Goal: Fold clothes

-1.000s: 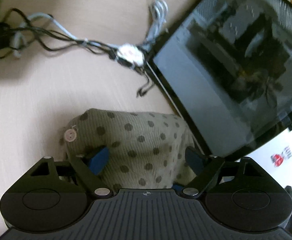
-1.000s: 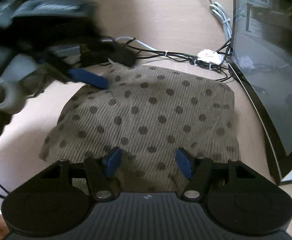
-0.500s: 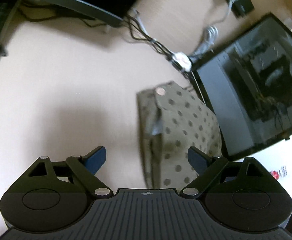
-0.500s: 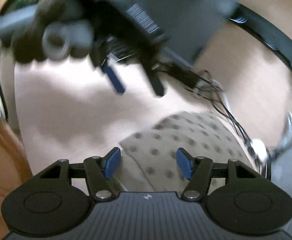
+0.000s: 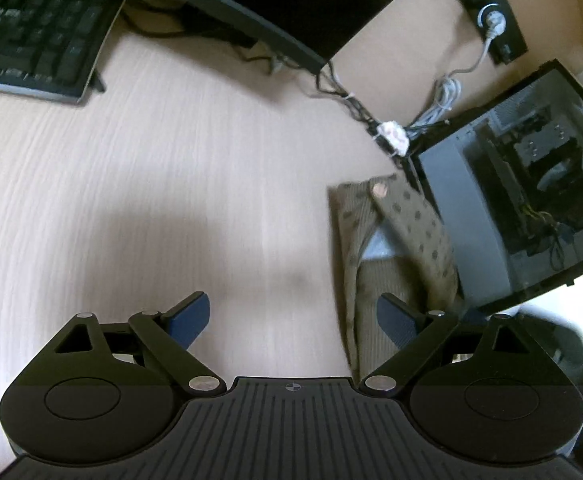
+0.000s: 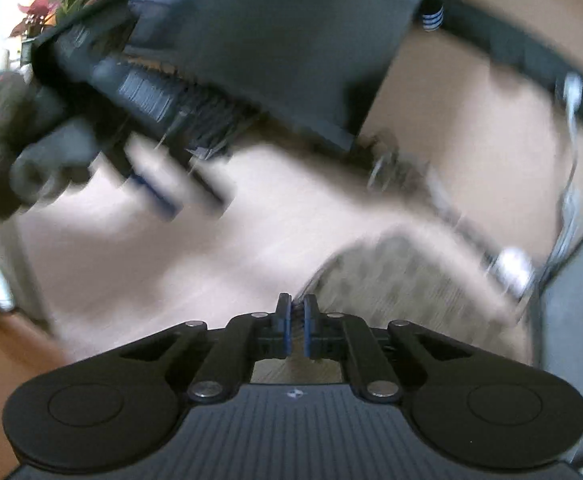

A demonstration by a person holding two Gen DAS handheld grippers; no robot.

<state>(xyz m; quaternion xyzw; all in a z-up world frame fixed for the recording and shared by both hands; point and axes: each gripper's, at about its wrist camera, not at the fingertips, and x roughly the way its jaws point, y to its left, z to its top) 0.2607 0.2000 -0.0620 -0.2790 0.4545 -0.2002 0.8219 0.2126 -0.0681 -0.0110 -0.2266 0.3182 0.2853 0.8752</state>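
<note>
Your left gripper (image 5: 293,318) is spread wide with nothing in it, above bare pale wood desk (image 5: 139,184). Your right gripper (image 6: 296,330) is pinched nearly shut – whether it nips the dotted cloth (image 5: 395,240) is too blurry to tell. The ribbed, folded cloth (one pink button (image 5: 379,190)) lies beside the glass-sided computer case (image 5: 523,196). Farther off – a black keyboard (image 5: 31,28).

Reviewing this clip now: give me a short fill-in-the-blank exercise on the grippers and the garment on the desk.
1. The left gripper has its jaws ____.
2. The right gripper has its jaws nearly ____.
3. The folded garment is olive with dark ____.
4. In the left wrist view, the garment lies beside the glass-sided computer case, on that case's ____ side.

Missing words: open; shut; dots; left
</note>
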